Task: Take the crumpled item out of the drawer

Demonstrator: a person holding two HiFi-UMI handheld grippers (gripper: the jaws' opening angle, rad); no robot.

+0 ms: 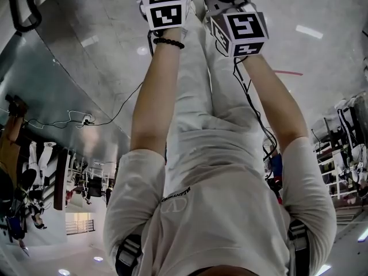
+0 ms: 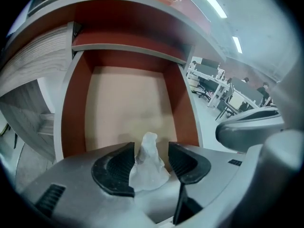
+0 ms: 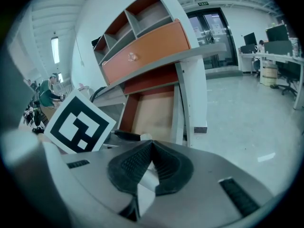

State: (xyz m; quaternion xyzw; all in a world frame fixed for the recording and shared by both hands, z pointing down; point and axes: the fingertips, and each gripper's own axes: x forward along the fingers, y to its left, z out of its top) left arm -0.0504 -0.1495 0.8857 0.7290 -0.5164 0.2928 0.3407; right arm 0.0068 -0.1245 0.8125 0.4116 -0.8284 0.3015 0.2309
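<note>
An open drawer with red-brown walls and a tan floor fills the left gripper view. The crumpled white item stands between the pads of my left gripper. It leans on the left pad, with a gap to the right pad. The jaws stand wide. My right gripper hovers just right of the left one, jaws shut and empty, facing the same drawer. There the item's tip peeks out. The head view shows only both arms and the marker cubes of the left gripper and right gripper.
Above the open drawer an orange drawer front with a small knob is closed, under open shelf compartments. A grey desk leg flanks the drawer's right. Office desks and chairs stand across the floor behind.
</note>
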